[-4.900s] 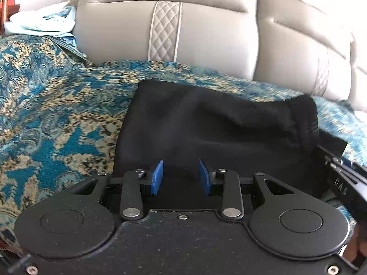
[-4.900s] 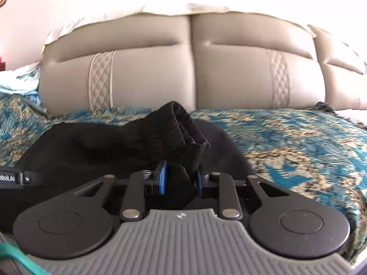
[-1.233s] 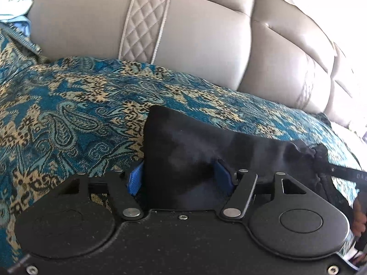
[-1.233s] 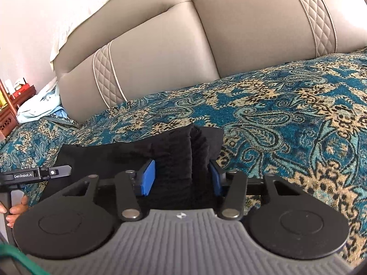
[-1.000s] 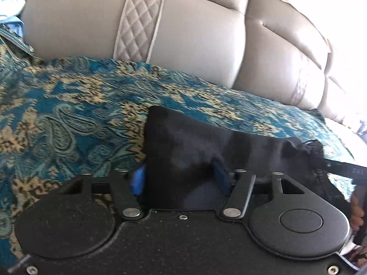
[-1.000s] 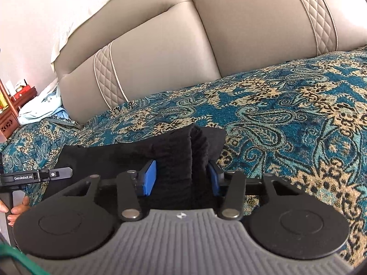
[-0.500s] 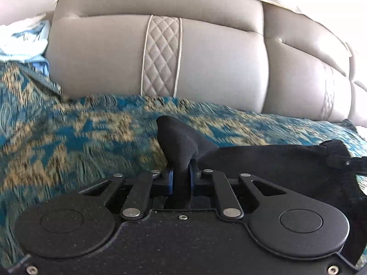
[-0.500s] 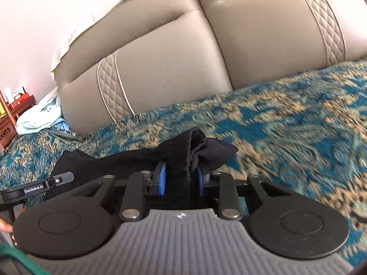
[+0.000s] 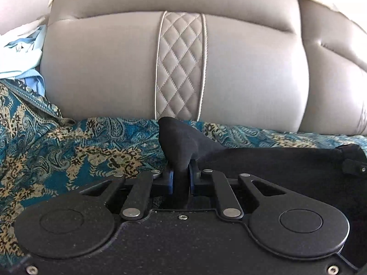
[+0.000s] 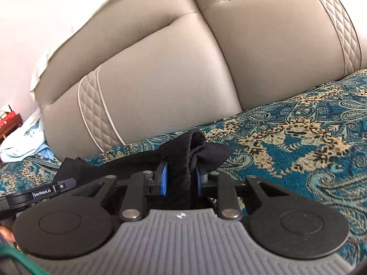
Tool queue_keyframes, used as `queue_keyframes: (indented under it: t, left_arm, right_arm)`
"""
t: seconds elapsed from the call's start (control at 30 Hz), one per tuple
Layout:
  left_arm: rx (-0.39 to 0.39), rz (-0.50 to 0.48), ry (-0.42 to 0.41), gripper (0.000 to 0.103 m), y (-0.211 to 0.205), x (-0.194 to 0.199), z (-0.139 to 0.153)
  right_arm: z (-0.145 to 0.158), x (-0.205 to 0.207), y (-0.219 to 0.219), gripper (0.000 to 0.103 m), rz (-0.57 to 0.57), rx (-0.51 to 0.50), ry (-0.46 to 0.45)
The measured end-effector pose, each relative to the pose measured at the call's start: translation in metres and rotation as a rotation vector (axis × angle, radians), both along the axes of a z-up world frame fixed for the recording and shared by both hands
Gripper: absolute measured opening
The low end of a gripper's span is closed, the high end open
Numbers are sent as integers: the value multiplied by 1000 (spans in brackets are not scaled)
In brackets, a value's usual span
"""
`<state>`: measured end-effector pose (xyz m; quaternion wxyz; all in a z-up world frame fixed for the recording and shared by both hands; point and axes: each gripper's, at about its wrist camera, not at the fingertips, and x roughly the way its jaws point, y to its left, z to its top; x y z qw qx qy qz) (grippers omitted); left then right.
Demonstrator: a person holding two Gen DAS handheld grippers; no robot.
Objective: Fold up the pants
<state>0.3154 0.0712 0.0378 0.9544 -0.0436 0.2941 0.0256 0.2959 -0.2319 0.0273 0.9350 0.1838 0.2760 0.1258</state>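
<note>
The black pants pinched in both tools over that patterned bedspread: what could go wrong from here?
1. The left tool grips only a small peak of the pants, so the cloth might slip out as it is carried.
2. The right tool clamps a thick bunched waistband; layers could shift and spoil the fold.
3. The headboard stands close ahead, so the tools might bump it.

One pair of black pants (image 9: 263, 160) lies on one teal paisley bedspread (image 9: 68, 142), gripped at two points by two grippers, the left gripper (image 9: 180, 178) and the right gripper (image 10: 180, 178). One padded headboard (image 9: 114, 68) rises at twelve o'clock; one pale blue cloth (image 9: 20, 55) sits at ten o'clock.
</note>
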Motion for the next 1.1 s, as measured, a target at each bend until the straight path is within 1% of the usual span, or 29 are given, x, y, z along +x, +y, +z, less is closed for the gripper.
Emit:
queue_keyframes:
  t: [0.13,0.27,0.3,0.33,0.37,0.4,0.43,0.47,0.5,0.53,0.6,0.67,0.73,0.77,0.83,0.93,1.1]
  left_arm:
    - [14,0,10,14,-1,2,-8]
    - [43,4,22,18,-4,2,-9]
    - [48,9,29,22,-5,2,-9]
    - [57,18,39,27,-6,3,-10]
    - [70,31,49,30,-7,3,-9]
    - [82,44,57,37,-7,3,-9]
    - [94,58,63,39,-7,1,-8]
    - [98,66,65,40,-7,-1,-7]
    - [99,68,66,43,-7,-4,-6]
    - [99,69,69,46,-7,-8,-4]
    - [102,74,73,50,-8,-16,-2]
    - [100,75,73,54,-10,-26,1]
    - [89,72,67,64,-13,-38,5]
    - [83,70,62,67,-15,-46,6]
    - [79,66,49,79,-18,-60,10]
    - [83,58,27,83,-24,-85,16]
    - [64,61,10,88,-28,-124,22]
  right_arm:
    - [-4,2,5,29,-1,-59,4]
    - [-5,2,7,33,-7,-87,8]
    - [-5,2,8,36,-9,-95,9]
    - [-5,1,9,44,-16,-106,11]
    - [-5,0,9,50,-24,-114,13]
    - [-5,0,8,64,-35,-121,17]
    - [-5,-1,7,70,-45,-121,18]
    - [-4,-3,5,70,-50,-111,15]
    - [-3,-5,3,73,-51,-99,13]
    - [-1,-7,0,73,-59,-97,11]
    - [5,-14,-1,74,-92,-137,-5]
    - [11,-24,-3,77,-109,-172,-30]
    - [16,-37,-3,80,-124,-195,-55]
    - [18,-42,-2,81,-129,-201,-64]
    - [21,-55,0,84,-141,-210,-79]
    - [22,-74,6,87,-143,-221,-101]
    - [14,-109,17,90,-143,-291,-151]
